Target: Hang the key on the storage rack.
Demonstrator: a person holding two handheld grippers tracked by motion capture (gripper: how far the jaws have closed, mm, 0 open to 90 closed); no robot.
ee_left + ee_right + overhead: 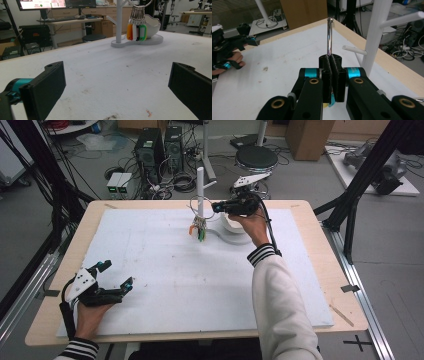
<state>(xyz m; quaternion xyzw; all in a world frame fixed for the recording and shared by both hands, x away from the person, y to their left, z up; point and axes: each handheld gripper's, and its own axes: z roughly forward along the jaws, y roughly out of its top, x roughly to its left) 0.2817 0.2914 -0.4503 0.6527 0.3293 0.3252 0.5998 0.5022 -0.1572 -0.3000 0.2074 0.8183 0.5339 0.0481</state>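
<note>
Right tool (331, 63) is clenched on the key ring (329, 37) at the surface's 12 o'clock beside the white stand (200, 185); keep the ring level when hooking a peg. Left tool (114, 276) rests released at 7 o'clock

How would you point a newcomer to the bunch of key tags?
Find the white post stand at the far middle of the white table mat. The key tags dangle beside that post from a metal ring that the right gripper clamps. They are the only bright colours there: orange, white and green.
</note>
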